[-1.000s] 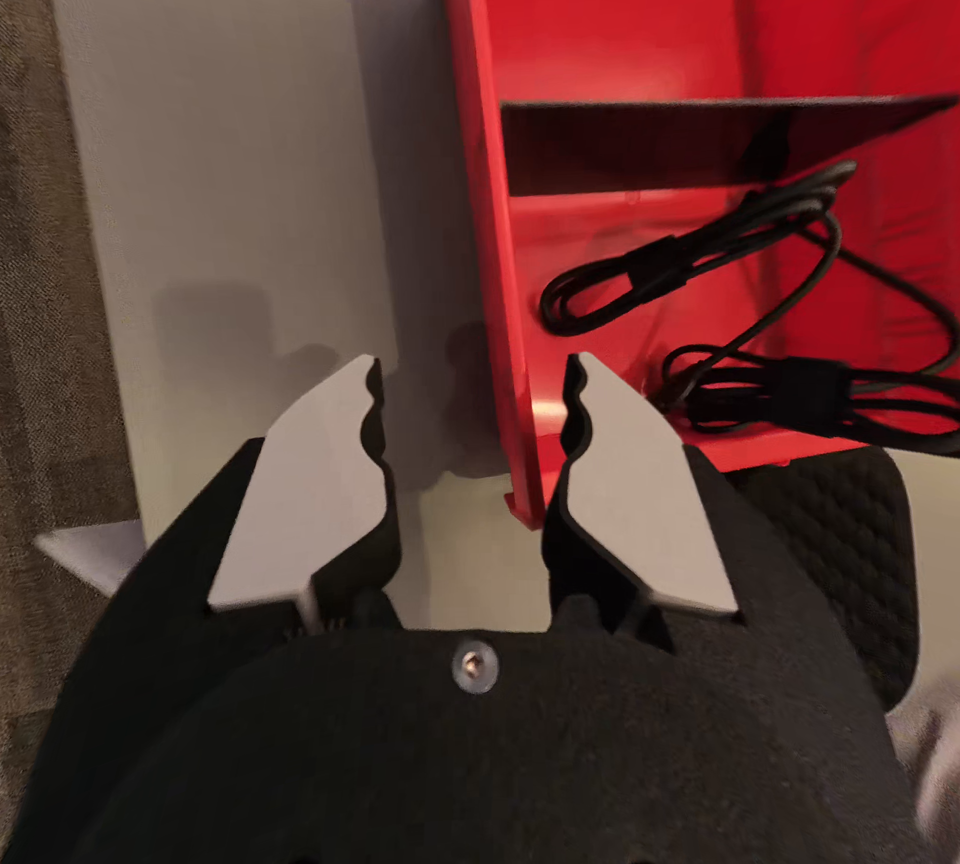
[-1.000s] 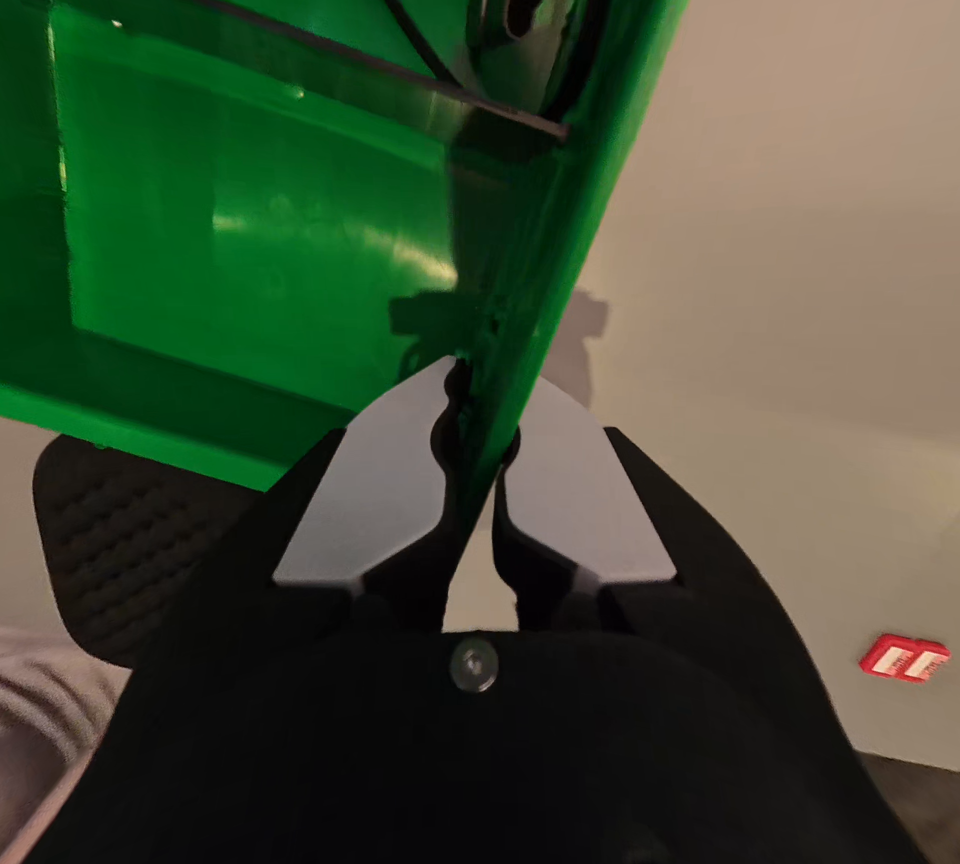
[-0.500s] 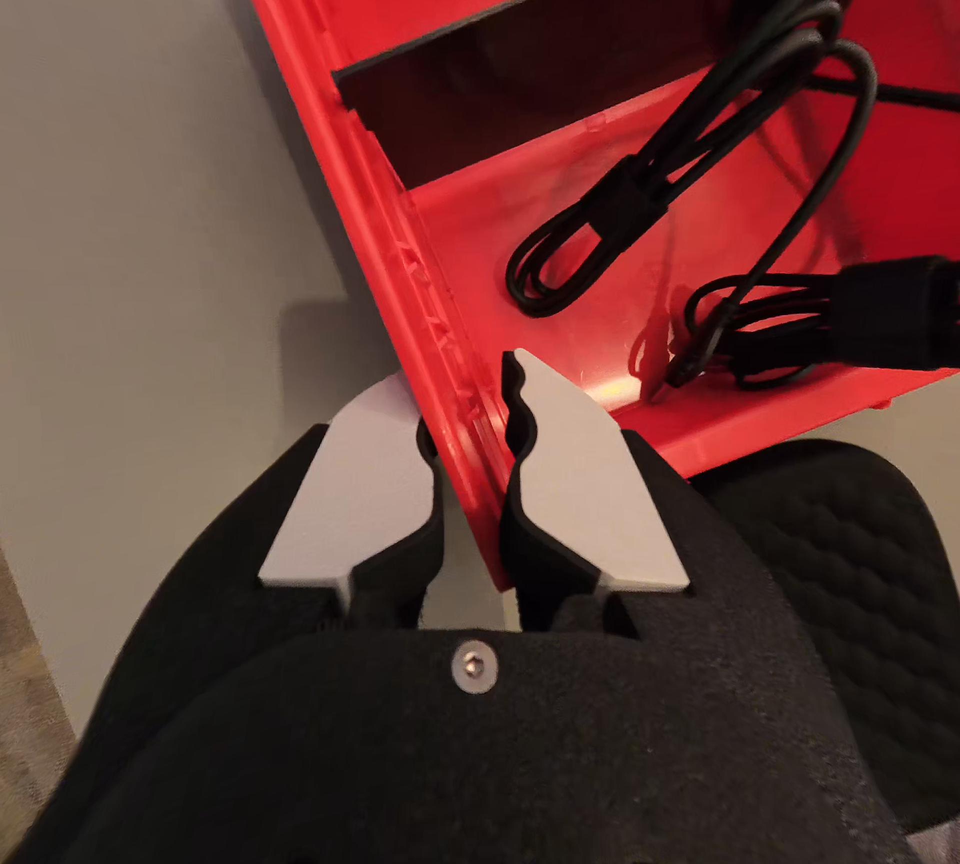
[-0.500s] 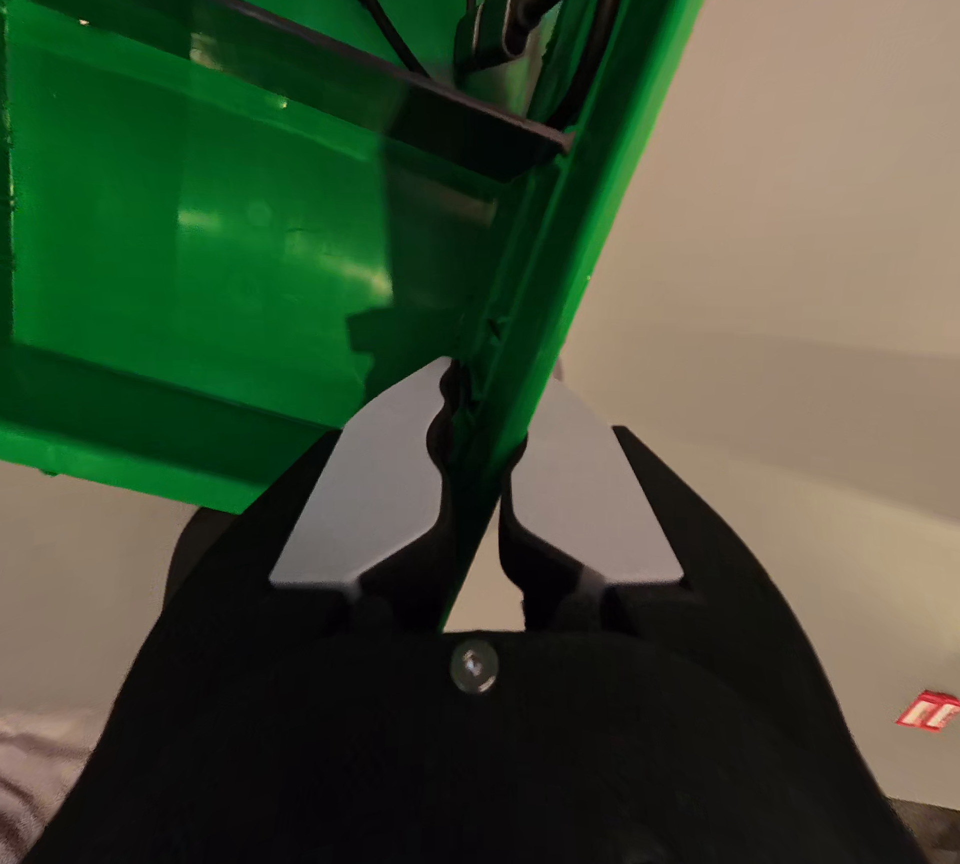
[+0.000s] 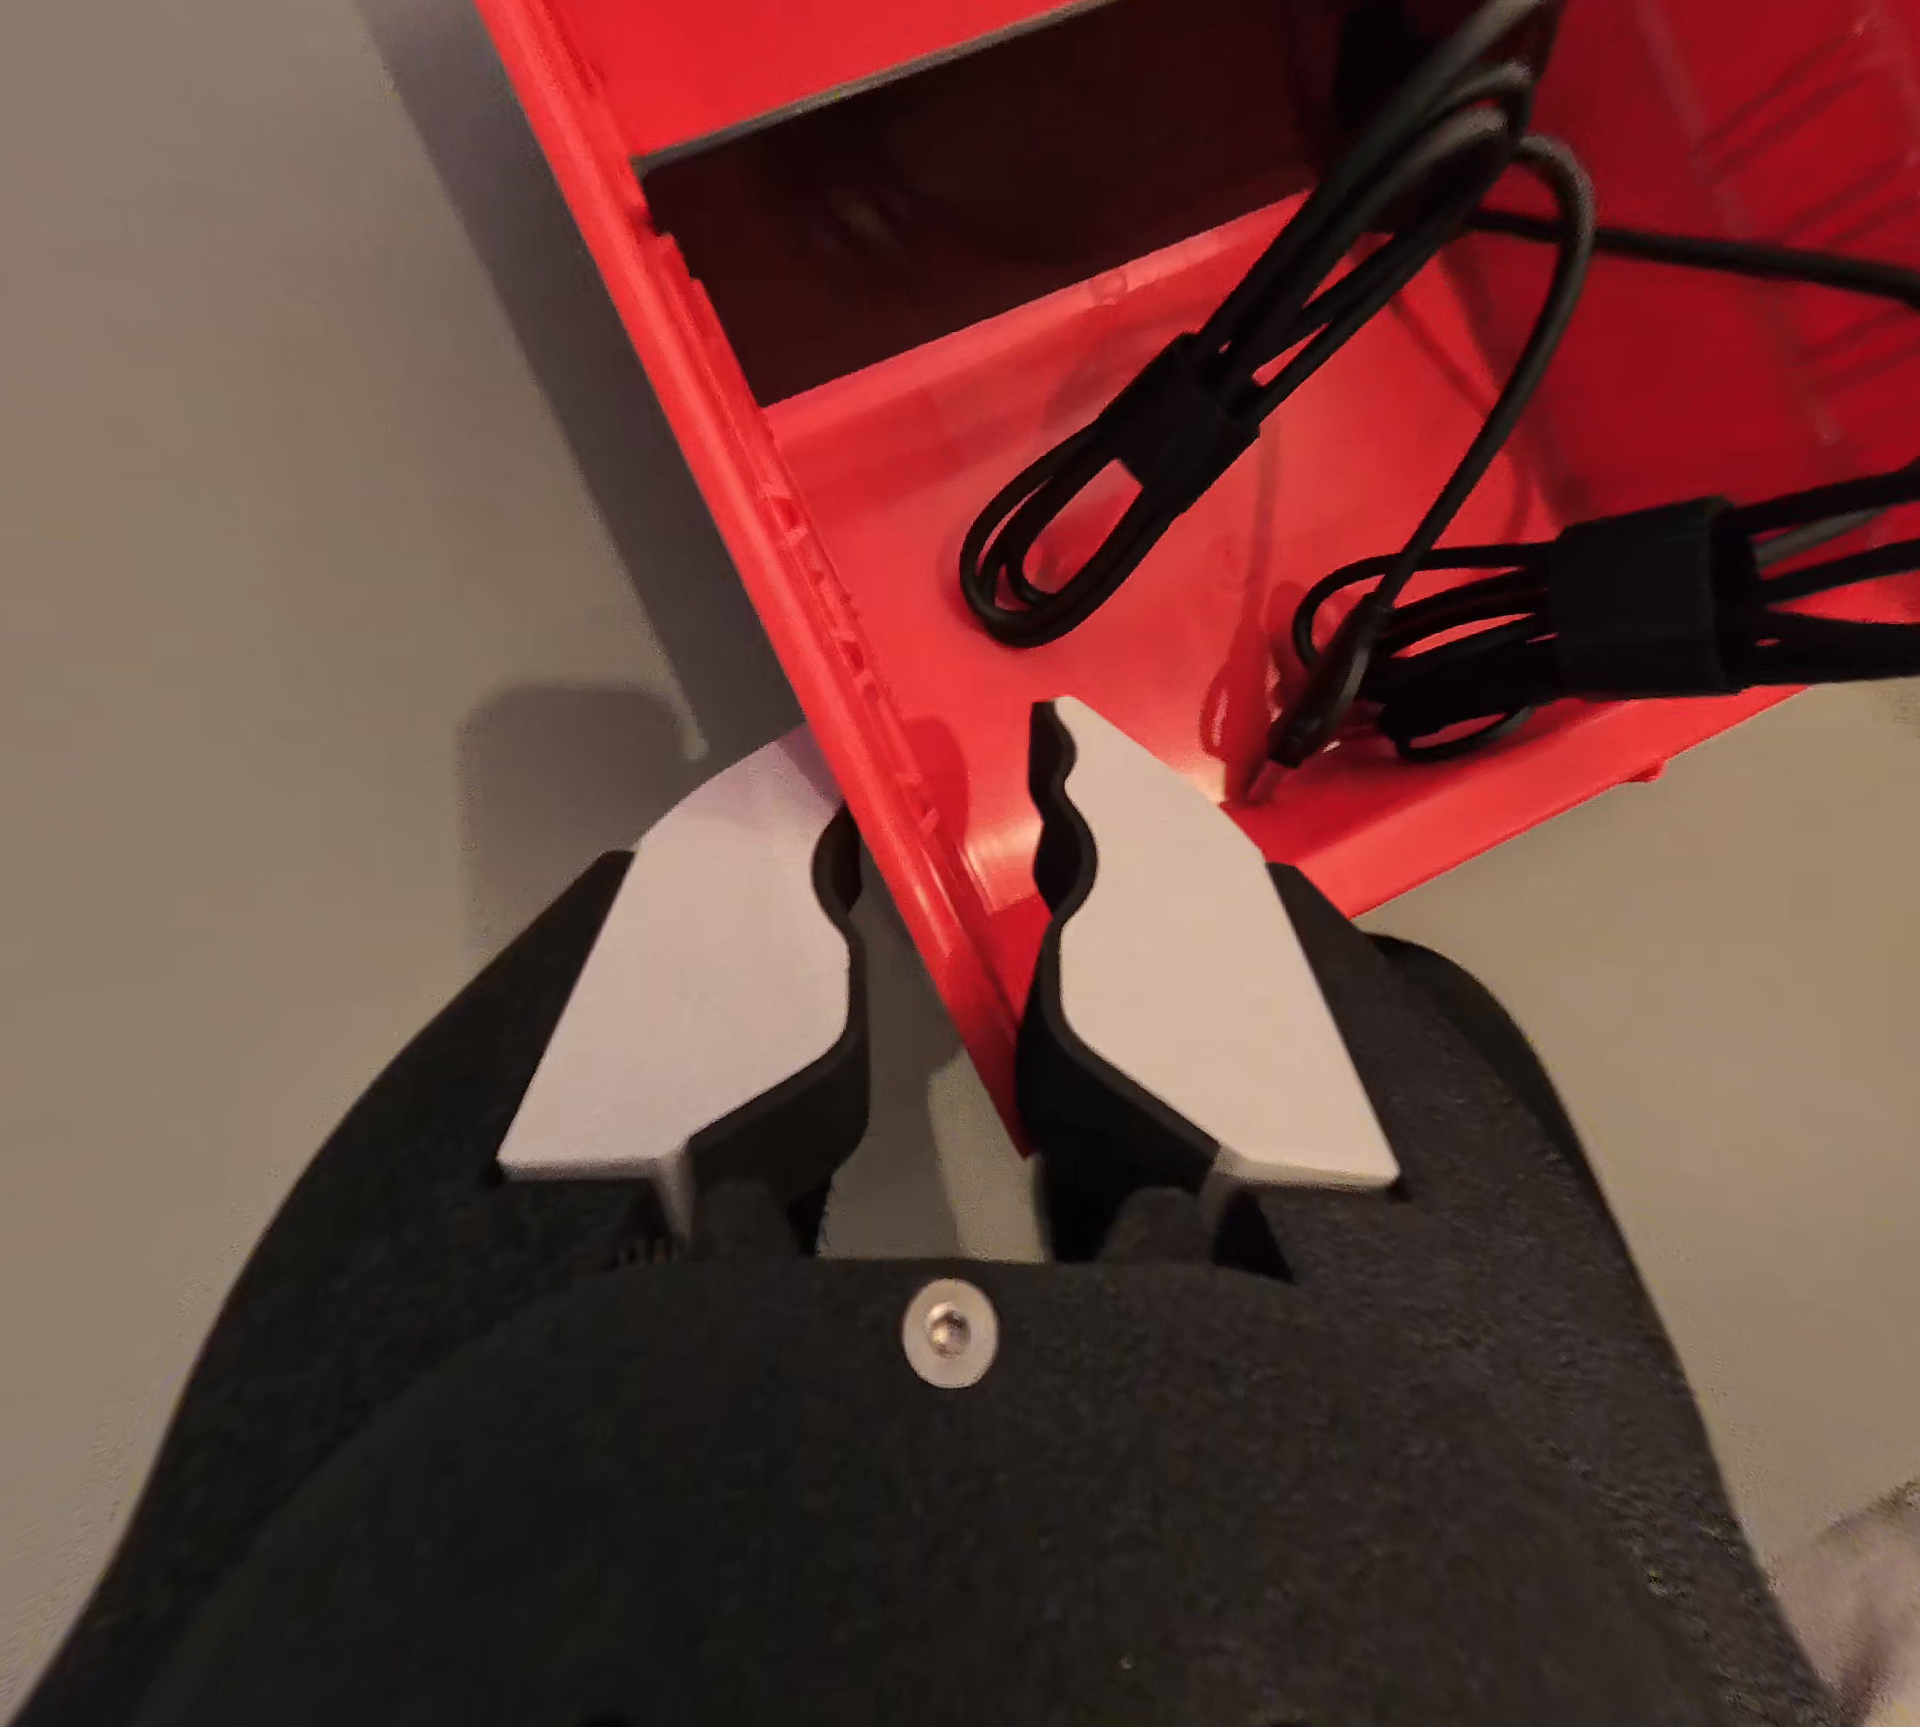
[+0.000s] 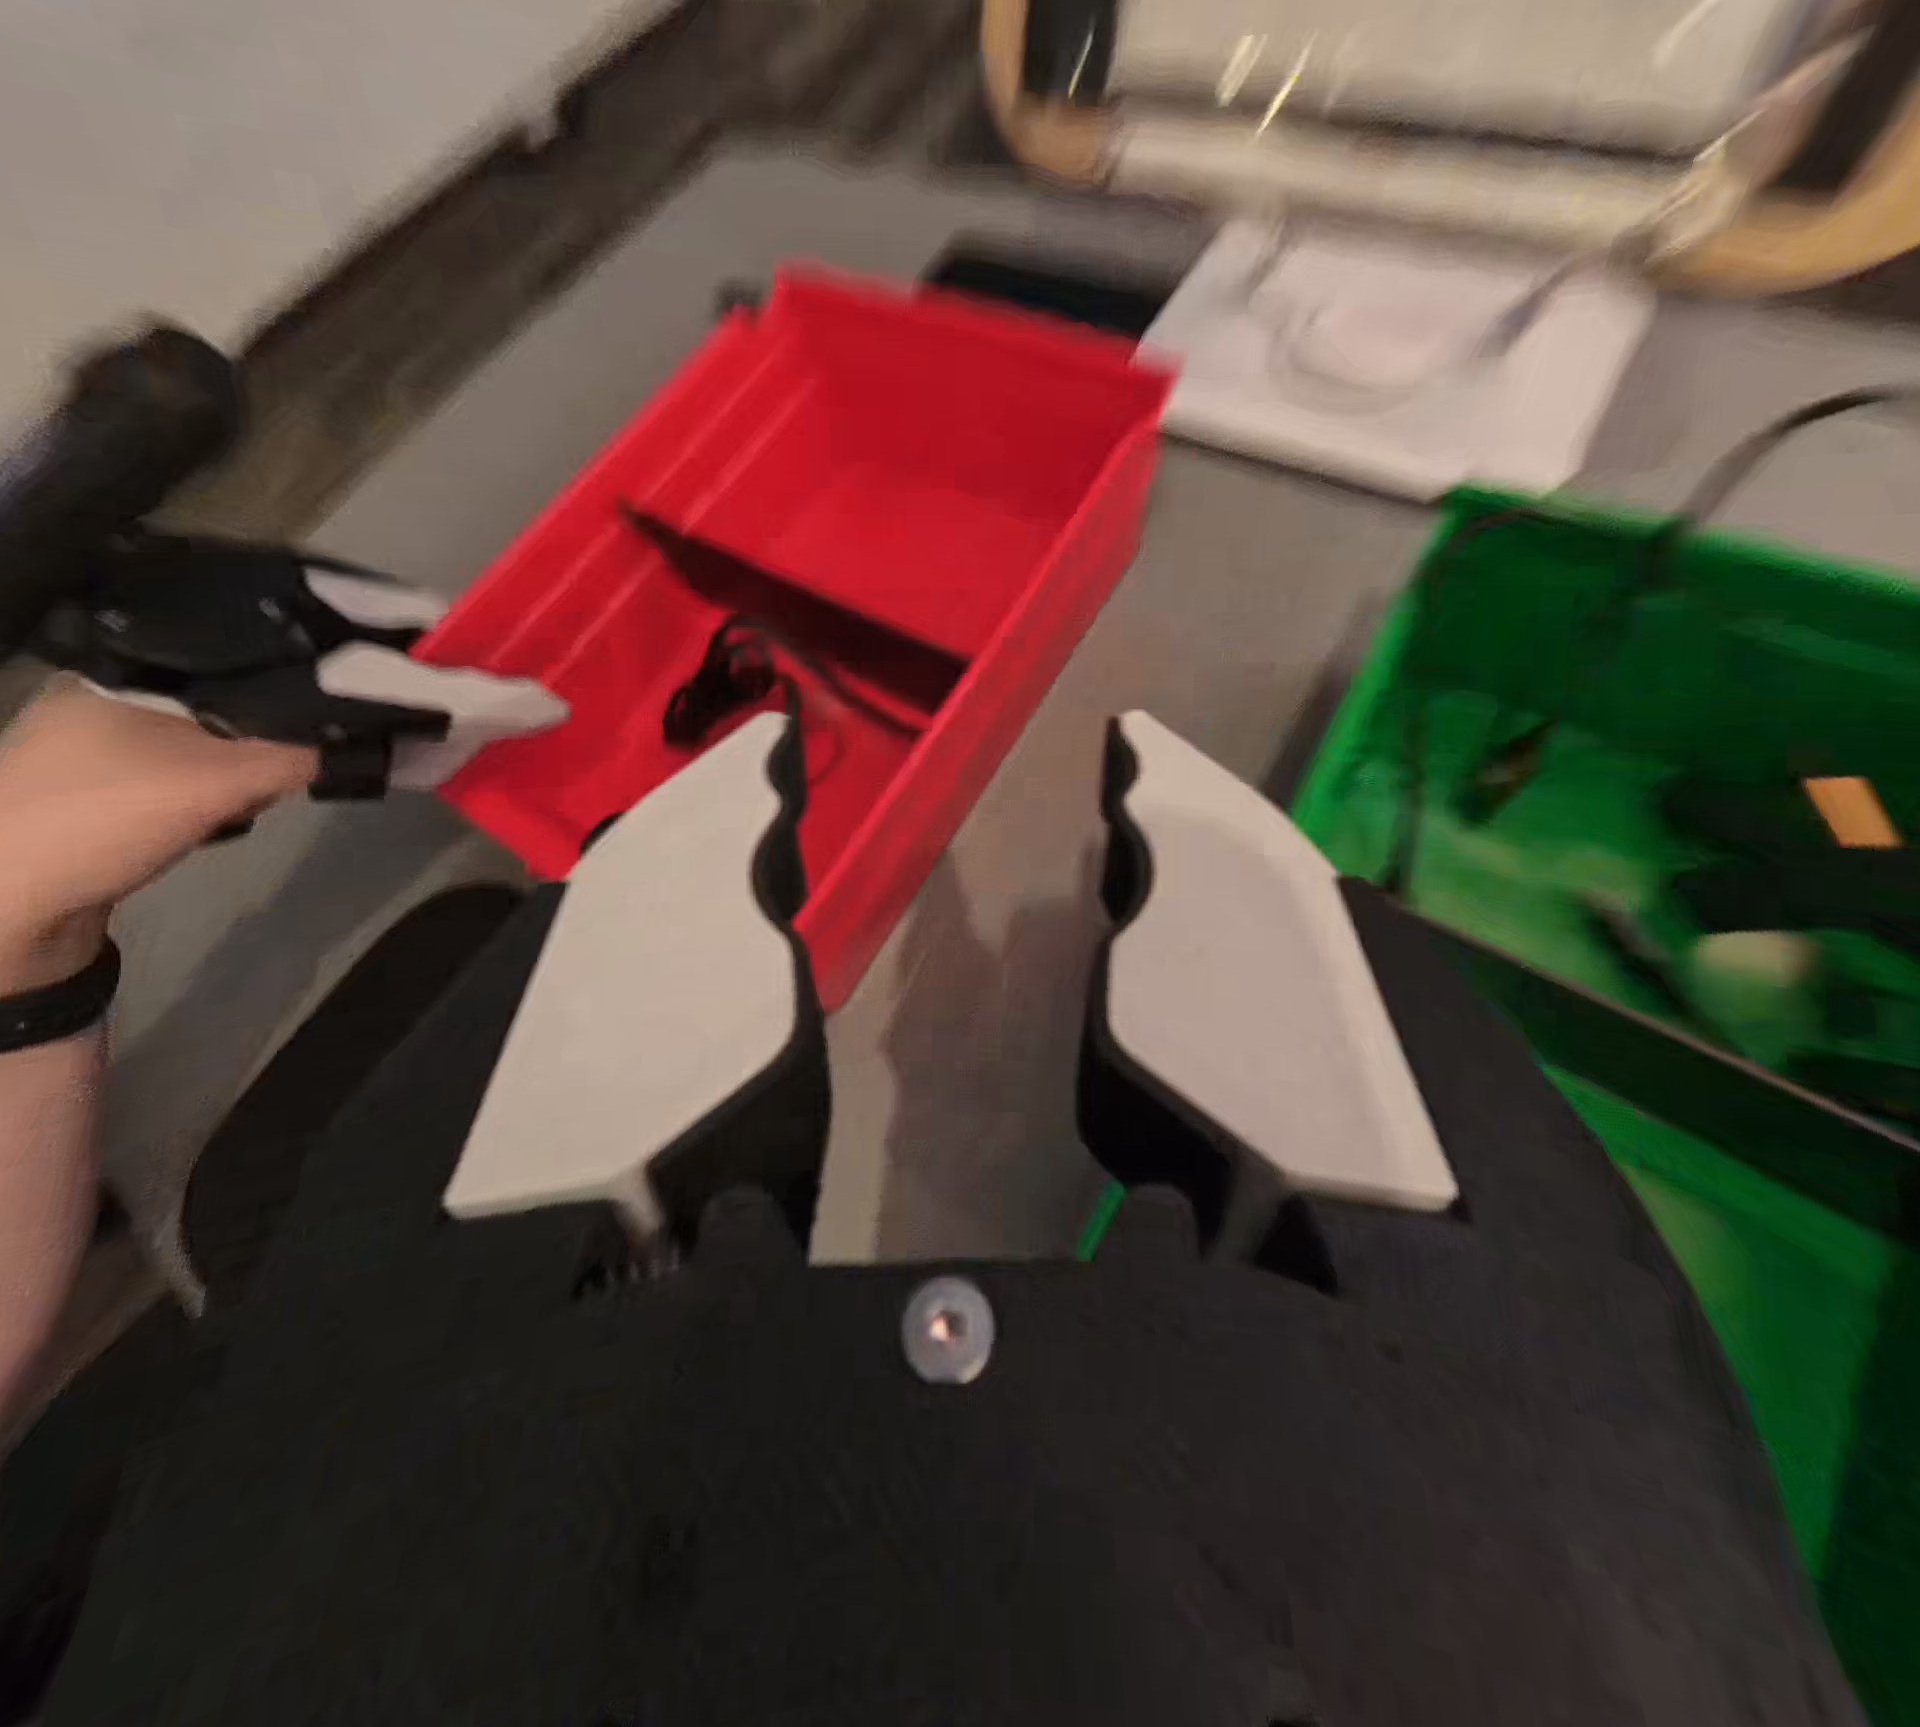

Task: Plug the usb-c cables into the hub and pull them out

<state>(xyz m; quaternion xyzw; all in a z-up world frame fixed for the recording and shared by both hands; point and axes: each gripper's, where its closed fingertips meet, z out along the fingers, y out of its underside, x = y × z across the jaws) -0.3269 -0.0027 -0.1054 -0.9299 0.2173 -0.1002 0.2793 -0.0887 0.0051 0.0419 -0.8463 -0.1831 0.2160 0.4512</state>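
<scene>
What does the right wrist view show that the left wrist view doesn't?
Only the right wrist view shows the green bin, the person's hand and the open right hand-held gripper. Only the left wrist view shows the bundled black cables sharply. Both show the red bin and the left hand-held gripper straddling its wall.

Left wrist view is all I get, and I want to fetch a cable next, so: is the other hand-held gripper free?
Observer: Yes. The right hand-held gripper is open and holds nothing.
Operator: Where is the green bin from here?
Observer: The green bin sits to the right of the red bin, with a strip of bare table between them.
Operator: Anything in it?
Observer: Dark cables lie inside it. Blur hides the rest.
</scene>
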